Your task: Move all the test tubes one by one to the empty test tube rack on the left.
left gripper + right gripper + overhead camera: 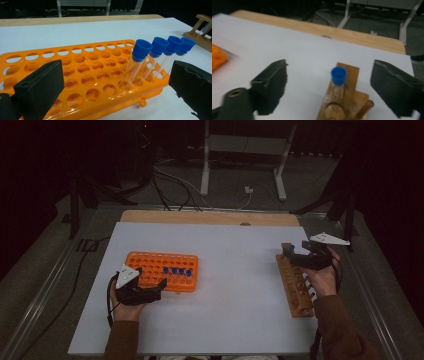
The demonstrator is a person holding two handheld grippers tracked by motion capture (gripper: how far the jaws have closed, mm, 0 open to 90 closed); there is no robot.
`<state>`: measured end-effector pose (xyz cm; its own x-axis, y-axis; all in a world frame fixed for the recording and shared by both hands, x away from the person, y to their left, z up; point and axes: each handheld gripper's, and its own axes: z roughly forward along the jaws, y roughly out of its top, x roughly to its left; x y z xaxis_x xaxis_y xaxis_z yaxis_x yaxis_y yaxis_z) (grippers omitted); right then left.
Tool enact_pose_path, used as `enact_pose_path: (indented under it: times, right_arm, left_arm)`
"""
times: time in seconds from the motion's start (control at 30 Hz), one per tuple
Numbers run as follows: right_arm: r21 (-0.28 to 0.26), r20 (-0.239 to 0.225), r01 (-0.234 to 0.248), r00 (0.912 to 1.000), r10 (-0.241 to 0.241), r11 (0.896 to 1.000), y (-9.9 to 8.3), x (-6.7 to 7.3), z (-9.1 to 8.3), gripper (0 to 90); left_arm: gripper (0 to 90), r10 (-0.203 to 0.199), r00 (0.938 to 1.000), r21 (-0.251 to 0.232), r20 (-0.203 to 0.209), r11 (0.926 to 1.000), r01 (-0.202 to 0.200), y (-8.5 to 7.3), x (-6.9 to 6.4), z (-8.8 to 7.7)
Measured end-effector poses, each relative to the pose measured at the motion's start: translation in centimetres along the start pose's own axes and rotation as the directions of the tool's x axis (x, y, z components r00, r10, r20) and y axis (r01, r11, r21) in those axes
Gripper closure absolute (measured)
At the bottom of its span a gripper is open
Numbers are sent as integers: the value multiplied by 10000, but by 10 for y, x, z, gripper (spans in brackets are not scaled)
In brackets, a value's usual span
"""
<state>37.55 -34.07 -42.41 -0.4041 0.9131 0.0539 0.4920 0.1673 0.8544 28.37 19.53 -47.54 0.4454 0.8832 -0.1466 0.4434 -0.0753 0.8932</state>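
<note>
Left gripper points toward three o'clock, jaws spread wide and empty — right gripper aims toward ten o'clock, jaws apart.

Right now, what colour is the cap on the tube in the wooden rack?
Blue cap; right gripper view.

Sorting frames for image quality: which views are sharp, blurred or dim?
High view: dim, room beyond the table nearly black. Left gripper view: sharp, with glare on the orange rack. Right gripper view: soft, the blue-capped tube and wooden rack smeared.
</note>
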Motion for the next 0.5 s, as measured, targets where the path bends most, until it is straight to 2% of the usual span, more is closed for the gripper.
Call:
enact_pose_path:
  times: [0.1,0.27,0.4,0.5]
  right_arm:
    - [300,150,150,9998,-154,9994,-2,-4,7,270]
    - [803,208,419,9988,-437,9959,-7,-8,18,505]
    - [912,370,541,9977,-576,9944,-10,-9,22,677]
    - [1007,434,561,9972,-607,9933,-11,-10,25,745]
  left_arm:
    - [8,-14,10000,33,-8,10000,14,0,0,0]
    - [9,-24,10000,52,17,10000,24,0,0,1]
    - [9,-19,10000,96,11,10000,19,-1,0,1]
    - [9,6,10000,121,14,9999,-6,-1,-1,2]
